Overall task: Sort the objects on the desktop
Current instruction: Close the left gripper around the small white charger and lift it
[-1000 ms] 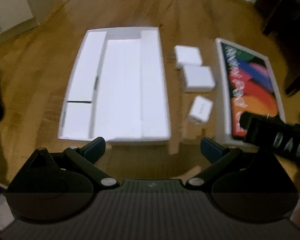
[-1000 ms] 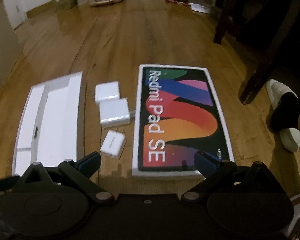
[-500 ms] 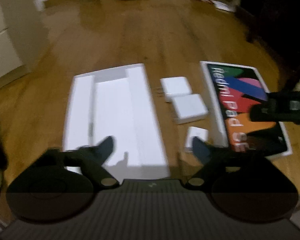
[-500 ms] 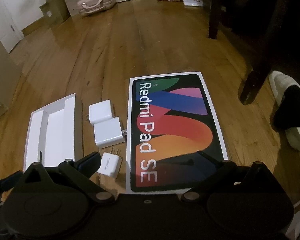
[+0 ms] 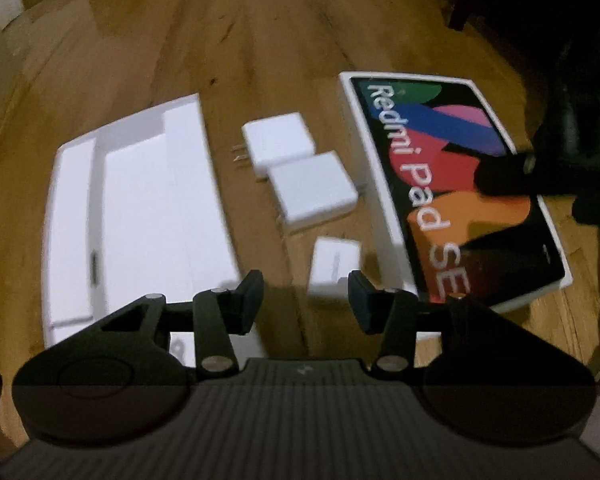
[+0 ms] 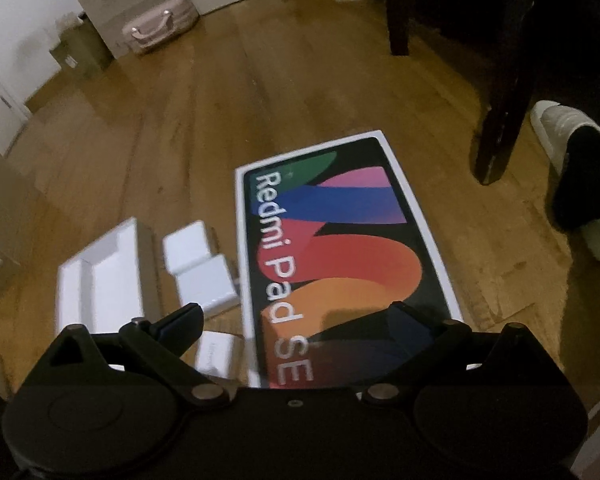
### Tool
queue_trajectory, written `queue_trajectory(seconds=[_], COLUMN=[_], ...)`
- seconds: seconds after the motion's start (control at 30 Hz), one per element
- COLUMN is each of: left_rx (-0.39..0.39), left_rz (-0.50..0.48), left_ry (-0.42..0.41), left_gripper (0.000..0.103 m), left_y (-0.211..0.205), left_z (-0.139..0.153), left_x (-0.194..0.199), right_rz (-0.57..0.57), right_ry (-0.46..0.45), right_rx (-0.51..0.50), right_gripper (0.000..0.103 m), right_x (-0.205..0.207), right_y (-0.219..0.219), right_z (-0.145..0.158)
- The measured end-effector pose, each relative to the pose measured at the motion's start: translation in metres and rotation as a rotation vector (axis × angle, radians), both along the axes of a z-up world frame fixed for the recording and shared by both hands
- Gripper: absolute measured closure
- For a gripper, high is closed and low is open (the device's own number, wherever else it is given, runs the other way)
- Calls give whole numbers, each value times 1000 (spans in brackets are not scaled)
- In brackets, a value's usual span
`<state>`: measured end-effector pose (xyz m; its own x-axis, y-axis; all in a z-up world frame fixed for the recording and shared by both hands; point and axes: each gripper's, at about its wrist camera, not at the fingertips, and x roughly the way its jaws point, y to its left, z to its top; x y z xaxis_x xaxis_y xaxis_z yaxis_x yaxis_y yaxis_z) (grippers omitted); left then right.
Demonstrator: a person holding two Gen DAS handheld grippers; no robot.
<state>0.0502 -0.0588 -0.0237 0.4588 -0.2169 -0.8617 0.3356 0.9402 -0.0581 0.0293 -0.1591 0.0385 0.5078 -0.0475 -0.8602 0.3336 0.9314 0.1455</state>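
Observation:
On the wood floor lies a white compartmented box tray (image 5: 140, 204) at the left, also in the right wrist view (image 6: 100, 280). Three white chargers lie in a column: far (image 5: 278, 142), middle (image 5: 312, 190), and a small near one (image 5: 334, 266). The colourful Redmi Pad SE box lid (image 5: 440, 184) lies to the right, also in the right wrist view (image 6: 340, 256). My left gripper (image 5: 306, 298) is open and empty, just in front of the small charger. My right gripper (image 6: 296, 326) is open and empty above the lid's near end.
Dark chair legs (image 6: 500, 120) and a foot in a white slipper (image 6: 572, 176) are right of the lid. A pink bag (image 6: 160, 28) and white cabinets stand at the far wall. The right gripper's dark body (image 5: 540, 176) overhangs the lid in the left wrist view.
The left gripper has swung right, from facing the white tray to facing the small charger, and its jaws have narrowed. The right gripper has moved forward and lower over the lid.

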Motion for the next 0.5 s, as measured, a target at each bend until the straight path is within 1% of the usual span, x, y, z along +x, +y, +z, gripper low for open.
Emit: queue_trajectory(seconds=[0.1,0.23,0.4,0.5], left_rx=[17,34,40,55], left_rz=[-59,-101,-96,-69], left_ry=[-28,-15,25,31], left_gripper=[57,57,57,57], left_y=[-13,-25,-23,-20], left_z=[-4,-11,-21,-29], left_x=[4,8,13,17], right_rz=[-9,-6,-2,0], right_ry=[21,33,48,57], right_rx=[-16,-19,-23,-25], right_gripper=[3,3,3,3], right_x=[2,3,4,4], right_y=[-3,-3,-3,-3], right_z=[-7,-11,-17,-20])
